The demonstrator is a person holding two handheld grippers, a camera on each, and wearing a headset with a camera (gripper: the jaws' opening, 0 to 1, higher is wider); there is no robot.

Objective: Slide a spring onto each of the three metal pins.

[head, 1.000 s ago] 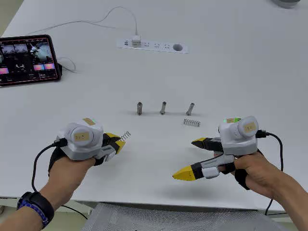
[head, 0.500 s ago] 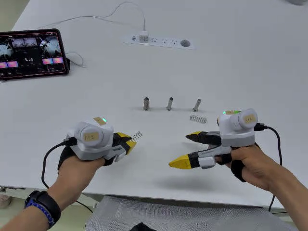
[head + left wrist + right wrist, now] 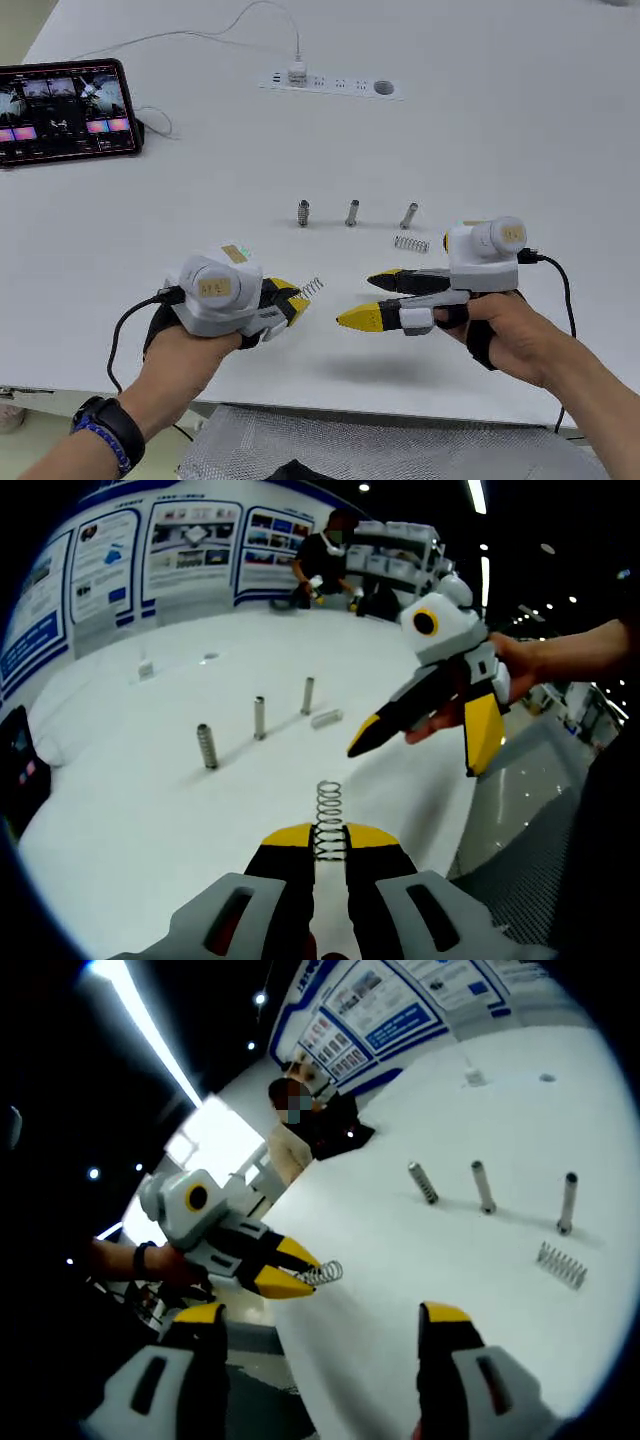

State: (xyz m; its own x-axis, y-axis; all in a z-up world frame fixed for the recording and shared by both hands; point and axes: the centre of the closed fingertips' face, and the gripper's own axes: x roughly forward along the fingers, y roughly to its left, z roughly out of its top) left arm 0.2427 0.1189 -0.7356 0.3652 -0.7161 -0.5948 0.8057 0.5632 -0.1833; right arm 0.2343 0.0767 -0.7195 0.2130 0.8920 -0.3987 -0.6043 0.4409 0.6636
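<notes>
Holding: left gripper (image 3: pixel 292 303), jaws closed on the near end of the held spring (image 3: pixel 312 288). Most of the coil sticks out past the tips, clear of the counter (image 3: pixel 200 200).
Other side: right gripper (image 3: pixel 357 300), jaws wide apart with nothing between them, hovering just across from the held spring.
Targets: three pins upright in a row beyond both grippers. The left pin (image 3: pixel 303 213) looks already sleeved with a coil. The middle pin (image 3: pixel 352 213) and right pin (image 3: pixel 409 216) look bare.
Spare: loose spring (image 3: pixel 411 244) lying flat on the counter, near the foot of the right pin and not touching it.
Progress (my reading): one of three done. The step in hand is taking the held spring to a bare pin.
Method: I would tip the wrist so the coil's axis stands in line with the pin. Then centre the free end over the pin top, lower until a few turns catch, and only then let go.
Risk: the grip is at one end, so the free end may wobble and miss. Go slowly; the right gripper could steady it.
Left gripper view: the grip is plain here, with the tips pinching the last few turns and the coil centred. The head view is too coarse for that.
Right gripper view: the coil on the left pin reads clearly.
Head view: gives the row's layout relative to both grippers.
</notes>
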